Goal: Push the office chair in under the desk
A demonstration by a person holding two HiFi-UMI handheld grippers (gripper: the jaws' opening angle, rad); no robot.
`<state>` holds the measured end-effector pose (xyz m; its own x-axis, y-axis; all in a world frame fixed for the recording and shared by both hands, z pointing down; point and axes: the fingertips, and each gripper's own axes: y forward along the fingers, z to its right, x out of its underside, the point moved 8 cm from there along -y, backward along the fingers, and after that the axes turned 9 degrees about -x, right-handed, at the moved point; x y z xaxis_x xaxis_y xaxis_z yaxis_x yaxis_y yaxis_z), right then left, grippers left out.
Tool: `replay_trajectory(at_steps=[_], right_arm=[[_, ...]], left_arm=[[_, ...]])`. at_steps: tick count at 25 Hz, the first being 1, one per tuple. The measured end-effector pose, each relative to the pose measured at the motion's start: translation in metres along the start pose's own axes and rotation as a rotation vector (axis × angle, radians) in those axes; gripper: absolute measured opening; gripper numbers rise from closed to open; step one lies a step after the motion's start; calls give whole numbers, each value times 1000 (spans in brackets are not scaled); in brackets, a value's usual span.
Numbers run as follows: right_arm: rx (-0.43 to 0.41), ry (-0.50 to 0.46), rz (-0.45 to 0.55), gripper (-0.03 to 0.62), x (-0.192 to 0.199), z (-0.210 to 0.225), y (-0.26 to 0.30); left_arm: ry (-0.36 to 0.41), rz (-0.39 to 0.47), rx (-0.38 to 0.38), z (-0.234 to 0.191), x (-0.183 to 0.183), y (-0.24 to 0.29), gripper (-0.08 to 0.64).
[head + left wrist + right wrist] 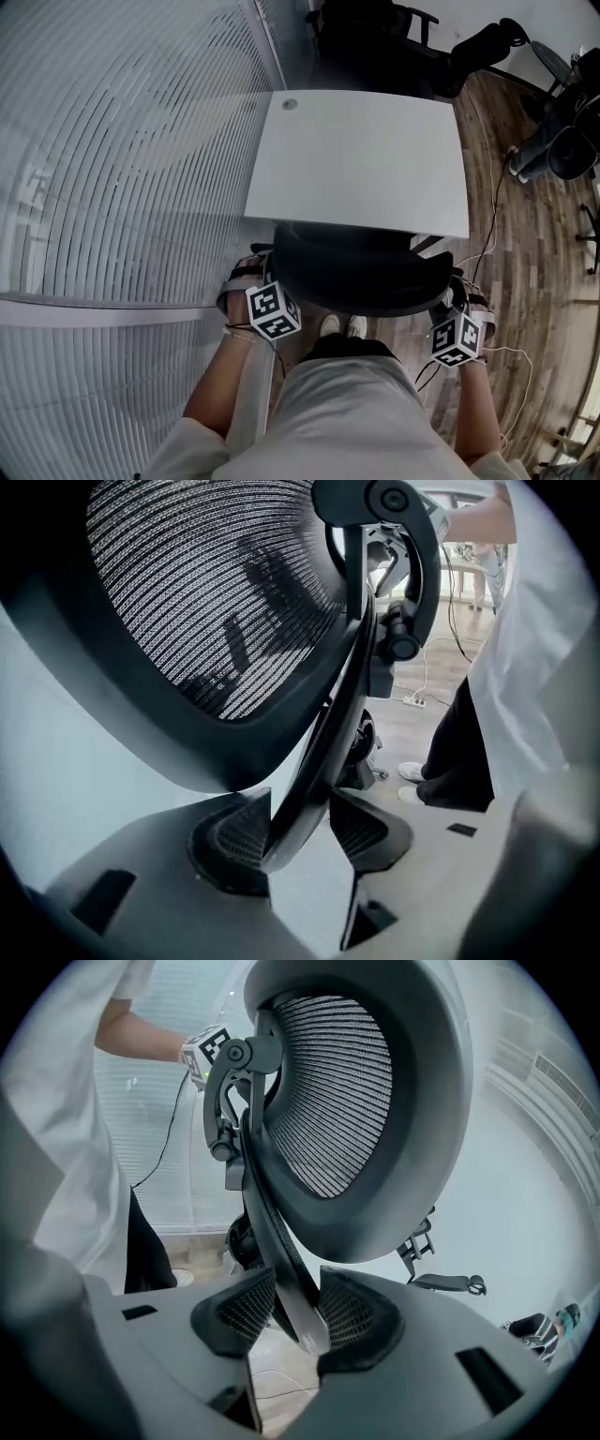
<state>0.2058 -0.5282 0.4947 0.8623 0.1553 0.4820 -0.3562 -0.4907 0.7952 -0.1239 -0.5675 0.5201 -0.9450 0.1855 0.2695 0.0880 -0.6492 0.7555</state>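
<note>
Office chair (pixel 361 272) set against near edge of white desk (pixel 366 159), its black back frame clamped by left gripper (pixel 296 832) and right gripper (pixel 298 1312)

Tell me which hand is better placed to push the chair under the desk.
Neither clearly: the left gripper and right gripper each clamp the chair back, one per side. Probably use both.

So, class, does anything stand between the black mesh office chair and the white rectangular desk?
Nothing visible does: the black mesh office chair sits at the near edge of the white rectangular desk. The space beneath it is hidden.
</note>
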Motion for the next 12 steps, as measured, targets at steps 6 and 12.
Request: replay_trajectory(at_steps=[6, 12], right_arm=[[10, 22, -4, 156, -6, -3, -11], [53, 146, 71, 156, -18, -7, -31]], left_arm=[[21, 30, -39, -6, 0, -13, 204], [-81, 120, -44, -3, -2, -38, 204]])
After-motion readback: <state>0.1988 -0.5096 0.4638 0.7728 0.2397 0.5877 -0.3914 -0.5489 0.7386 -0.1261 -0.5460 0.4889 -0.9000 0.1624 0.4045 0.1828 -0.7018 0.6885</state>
